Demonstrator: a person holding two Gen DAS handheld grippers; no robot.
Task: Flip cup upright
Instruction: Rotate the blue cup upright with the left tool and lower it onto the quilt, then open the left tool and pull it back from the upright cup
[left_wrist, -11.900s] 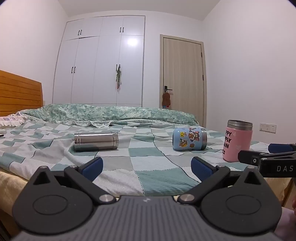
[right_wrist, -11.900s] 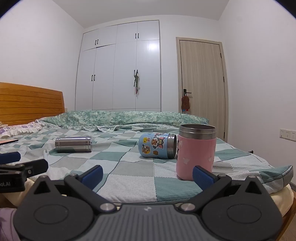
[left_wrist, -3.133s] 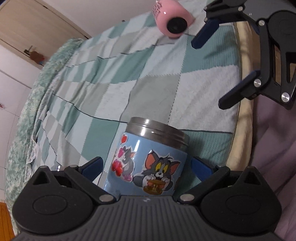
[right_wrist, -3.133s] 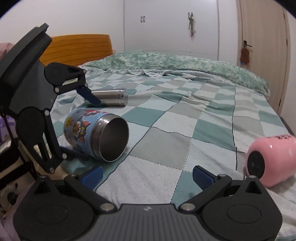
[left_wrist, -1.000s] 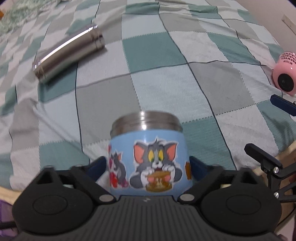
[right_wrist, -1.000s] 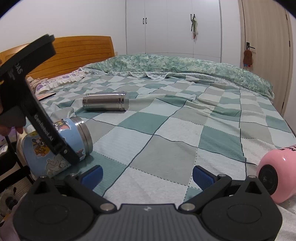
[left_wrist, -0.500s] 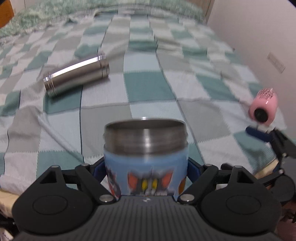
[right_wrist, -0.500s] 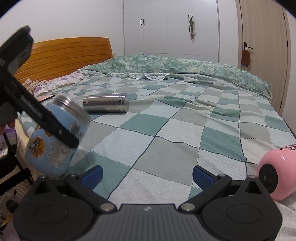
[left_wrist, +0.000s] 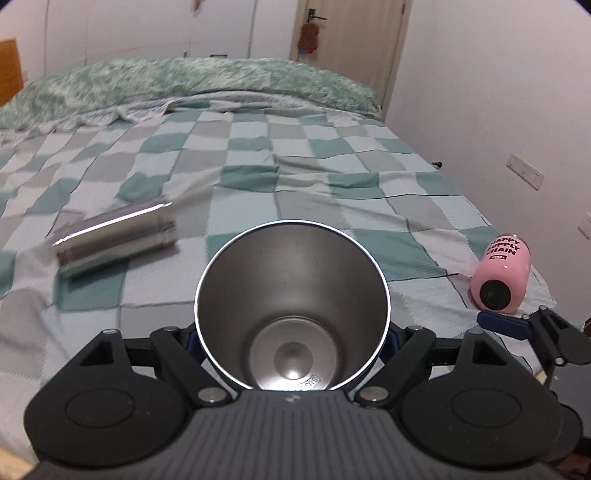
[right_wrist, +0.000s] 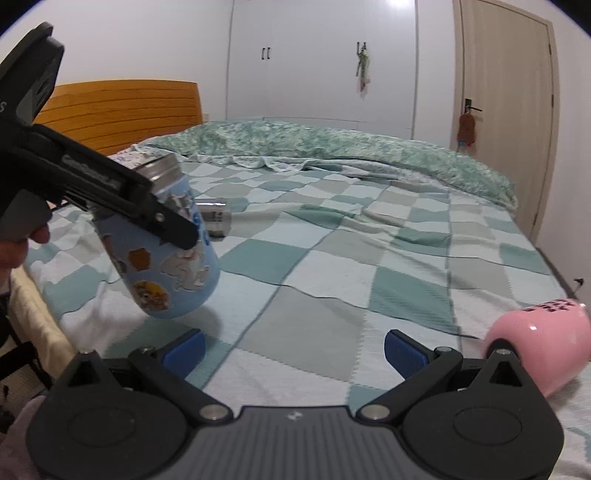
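Observation:
My left gripper (left_wrist: 291, 338) is shut on the blue cartoon cup (left_wrist: 291, 314); its steel mouth faces the camera. In the right wrist view the blue cup (right_wrist: 166, 254) hangs nearly upright, tilted, its base just above the checked bedspread (right_wrist: 332, 266), held by the left gripper (right_wrist: 173, 225). My right gripper (right_wrist: 293, 349) is open and empty, low over the bed's front edge. The pink cup (right_wrist: 543, 345) lies on its side at the right, also seen in the left wrist view (left_wrist: 500, 282).
A steel tumbler (left_wrist: 114, 236) lies on its side farther back on the bed; it shows behind the blue cup (right_wrist: 214, 214). The right gripper's finger (left_wrist: 506, 321) shows near the pink cup. Wooden headboard (right_wrist: 118, 114) at the left, door (right_wrist: 502, 110) at the right.
The left gripper has turned the blue cup from lying tilted to nearly upright, so its open mouth now faces the left camera. The right gripper has barely moved.

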